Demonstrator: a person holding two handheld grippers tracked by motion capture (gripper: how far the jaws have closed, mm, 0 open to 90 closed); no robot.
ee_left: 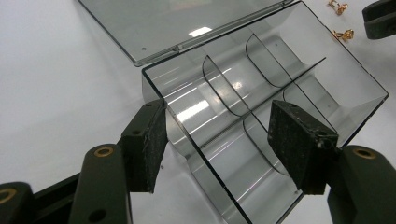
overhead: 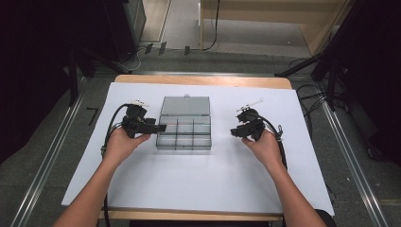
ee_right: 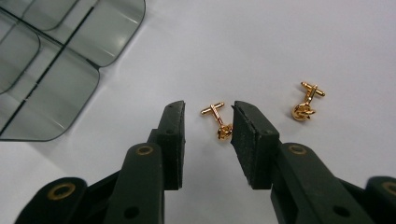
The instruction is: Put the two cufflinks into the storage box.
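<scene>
My right gripper [ee_right: 208, 126] jaws are sitting narrowly open around a small gold knot cufflink [ee_right: 218, 122], not gripping; a second gold cufflink [ee_right: 307, 103] is lying at two o'clock. My left gripper [ee_left: 217, 147] jaws are standing wide astride the smoky clear plastic compartment box [ee_left: 261, 88] wall.

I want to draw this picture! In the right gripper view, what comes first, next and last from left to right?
Clear plastic box → the cufflink between the jaws → the other cufflink.
</scene>
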